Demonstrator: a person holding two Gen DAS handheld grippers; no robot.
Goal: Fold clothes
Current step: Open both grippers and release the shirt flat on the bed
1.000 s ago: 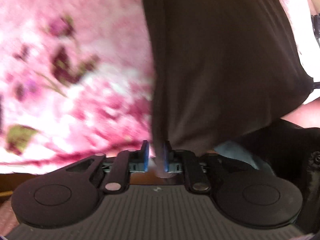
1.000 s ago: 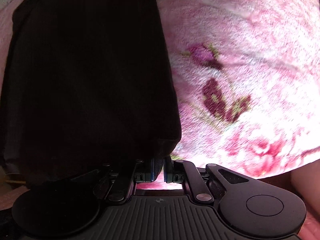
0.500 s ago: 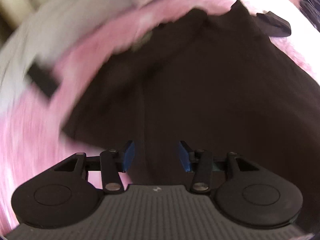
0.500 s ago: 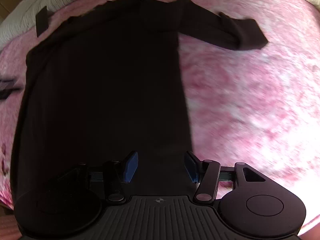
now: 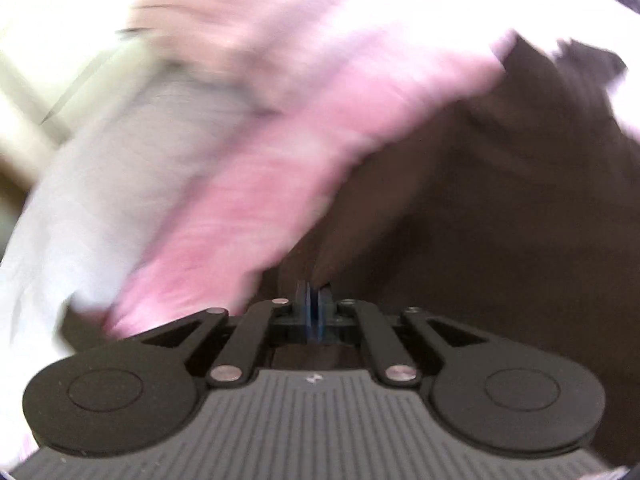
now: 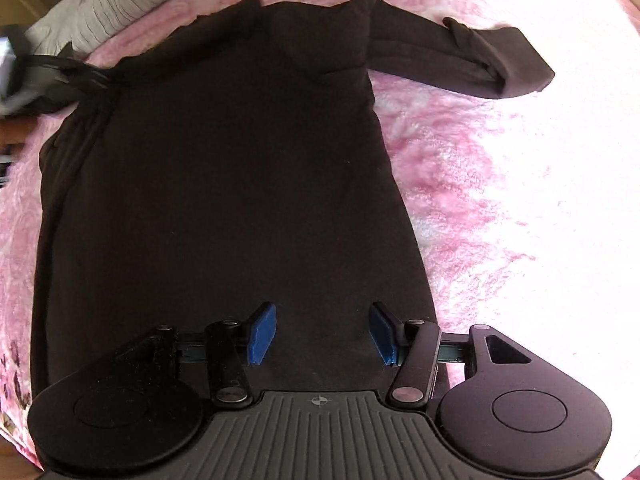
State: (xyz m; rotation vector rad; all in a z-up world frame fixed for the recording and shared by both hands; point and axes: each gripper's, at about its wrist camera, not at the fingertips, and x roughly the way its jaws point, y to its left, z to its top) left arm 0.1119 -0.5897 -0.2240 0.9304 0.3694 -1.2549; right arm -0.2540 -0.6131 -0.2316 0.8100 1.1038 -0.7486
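Off to the left of the right gripper (image 6: 322,332), at the far corner of the bed, the left gripper (image 6: 86,76) has gone to the shoulder of the dark long-sleeved top (image 6: 224,184). Its own view is badly smeared, but the blue pads (image 5: 314,312) sit pressed together, and a ridge of dark cloth rises right at their tips. I take it to be clenched on that shoulder edge, though the blur keeps me from seeing cloth actually pinched between the pads. Past its left side runs the pink fleece blanket (image 5: 248,200), and beyond that a pale quilted bedcover (image 5: 100,168).

Moving right, the top lies spread flat on the blanket, hem nearest the right gripper and collar farthest from it, so the whole back is open for folding. The left sleeve looks bunched under the left gripper; I cannot make it out clearly.

The right gripper hangs over the hem, pointing steeply down, jaws standing apart with only flat cloth beneath them. It holds nothing: released, apparently parked there while the other hand works the far corner.

Farther right, beyond the body's straight side seam, the right sleeve (image 6: 460,60) sticks out across the blanket with its cuff doubled back. It still wants folding in, I would guess.
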